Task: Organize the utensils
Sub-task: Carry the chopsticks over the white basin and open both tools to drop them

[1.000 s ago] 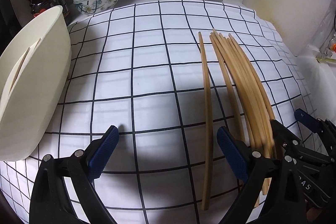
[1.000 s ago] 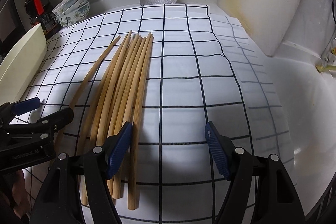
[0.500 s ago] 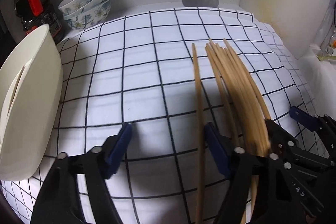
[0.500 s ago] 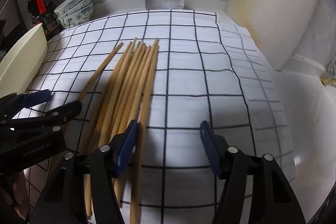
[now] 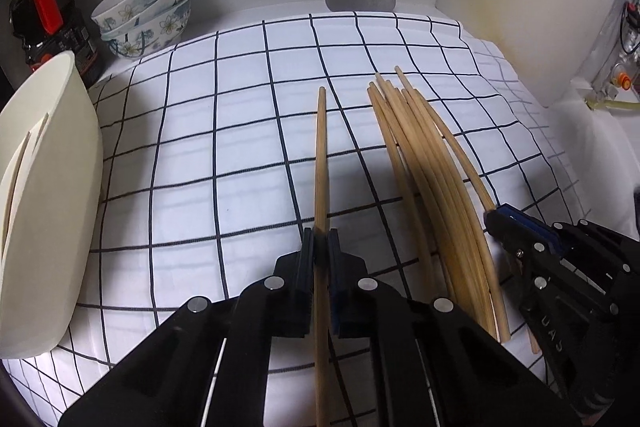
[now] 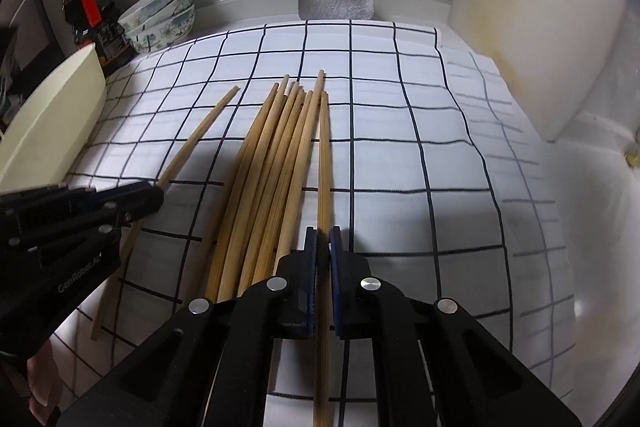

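Clamping one chopstick apiece, both grippers have just been closing, and each now has a stick between its pads. The left gripper [image 5: 321, 247] pinches the lone bamboo chopstick [image 5: 321, 155] that lies apart on the left of the bundle [image 5: 424, 163]; the right gripper [image 6: 322, 241] pinches the rightmost chopstick [image 6: 323, 163], just beside the rest of the pile on the checked cloth [image 5: 192, 155].

Both grips sit toward the near ends of the sticks, so the far tips will probably droop or swing once lifted. A slow, straight rise should stop the right stick dragging its neighbours, which touch it along much of their length. Keeping each stick in line with its fingers should stop it pivoting between the pads.

The cream holder [image 5: 40, 195] stands at the near left edge of the cloth, with what look like sticks already showing in its slots. It is likely the destination, so the left stick has the shorter trip. Moving one hand at a time would keep the two from crossing.
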